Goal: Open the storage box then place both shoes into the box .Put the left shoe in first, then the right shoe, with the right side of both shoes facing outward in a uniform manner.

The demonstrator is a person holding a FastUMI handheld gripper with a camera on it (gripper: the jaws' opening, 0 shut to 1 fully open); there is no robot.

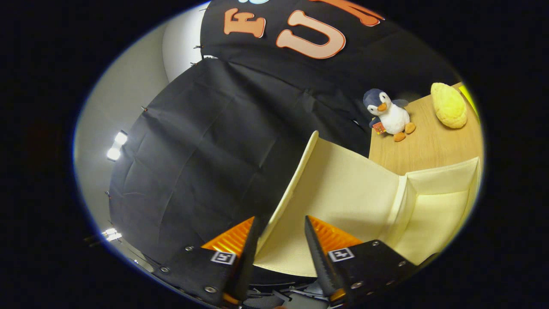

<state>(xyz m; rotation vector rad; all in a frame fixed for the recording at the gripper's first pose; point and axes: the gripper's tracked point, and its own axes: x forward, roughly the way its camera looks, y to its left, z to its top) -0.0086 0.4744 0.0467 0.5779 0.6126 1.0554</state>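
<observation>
The cream fabric storage box (441,214) stands on the wooden table, and its lid (343,189) is raised nearly upright with the inner face towards me. My gripper (281,225) is open at the lid's near end. The lid's rimmed edge runs down beside the left finger (251,244), and the right finger (317,249) lies in front of the lid's inner face. Whether either finger touches the lid I cannot tell. Beyond the lid, one corner and the inner wall of the box are in sight.
On the wooden table (424,146) behind the box sit a plush penguin (390,113) and a yellow plush cushion (449,105). The black cloth wall hangs to the left, with bright lamps (116,146) further left.
</observation>
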